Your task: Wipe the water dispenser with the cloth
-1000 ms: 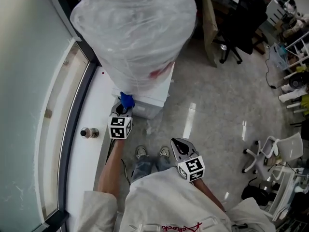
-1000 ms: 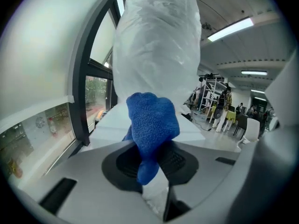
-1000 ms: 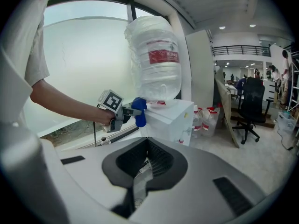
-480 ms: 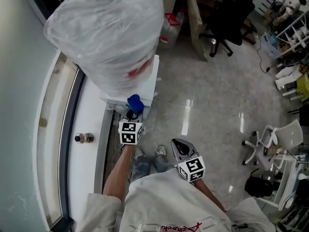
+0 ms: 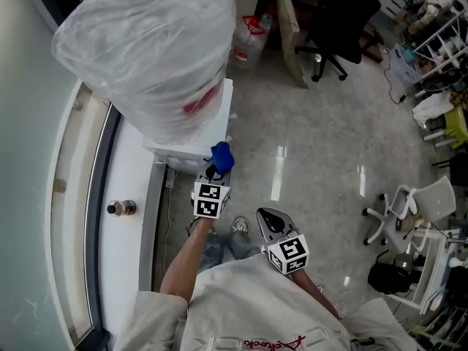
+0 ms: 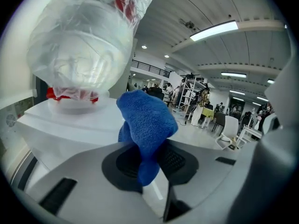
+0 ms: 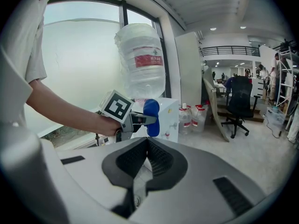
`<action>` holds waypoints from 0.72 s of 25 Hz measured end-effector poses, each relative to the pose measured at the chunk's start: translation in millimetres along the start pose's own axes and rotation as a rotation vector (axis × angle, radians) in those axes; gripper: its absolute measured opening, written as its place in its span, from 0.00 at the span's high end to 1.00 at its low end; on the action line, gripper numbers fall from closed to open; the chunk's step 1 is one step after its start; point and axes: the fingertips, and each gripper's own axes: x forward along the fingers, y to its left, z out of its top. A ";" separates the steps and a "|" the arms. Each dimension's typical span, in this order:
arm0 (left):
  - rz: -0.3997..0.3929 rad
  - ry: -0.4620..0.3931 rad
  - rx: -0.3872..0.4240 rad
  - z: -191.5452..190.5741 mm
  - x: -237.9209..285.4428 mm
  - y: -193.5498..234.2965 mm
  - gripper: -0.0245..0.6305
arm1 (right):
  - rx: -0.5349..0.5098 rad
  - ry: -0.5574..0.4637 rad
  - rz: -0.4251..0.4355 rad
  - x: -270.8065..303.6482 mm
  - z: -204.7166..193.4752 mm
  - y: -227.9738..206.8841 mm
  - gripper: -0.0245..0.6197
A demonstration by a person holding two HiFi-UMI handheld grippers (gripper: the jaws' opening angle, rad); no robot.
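Plastic wrap (image 5: 139, 42) veils the bottle (image 7: 142, 59) on the water dispenser (image 5: 186, 148); left claw (image 6: 148, 160) grips the cloth (image 6: 145, 118), right claw (image 7: 145, 161) closed, empty.

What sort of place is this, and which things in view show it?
Probably an open-plan office or workshop: a water dispenser, a black swivel chair on a polished floor, and long strip lights overhead.

White short-sleeved shirt (image 5: 248, 298), blue jeans (image 5: 219, 246); grey left gripper (image 5: 217, 168) and right gripper (image 5: 268, 215), black-and-white marker cubes (image 5: 210, 199).
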 end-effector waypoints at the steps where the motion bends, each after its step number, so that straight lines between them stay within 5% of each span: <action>1: -0.003 -0.001 0.002 0.7 -0.2 -1.1 0.82 | 0.002 -0.001 -0.001 -1.3 0.0 -0.7 0.94; 8: 0.033 -0.044 -0.020 -1.0 -33.5 16.6 0.82 | 0.000 0.007 0.021 1.9 -2.1 3.6 0.94; 18: 0.298 -0.023 -0.115 -47.4 -117.3 168.3 0.82 | -0.042 0.020 0.105 32.2 9.4 36.9 0.94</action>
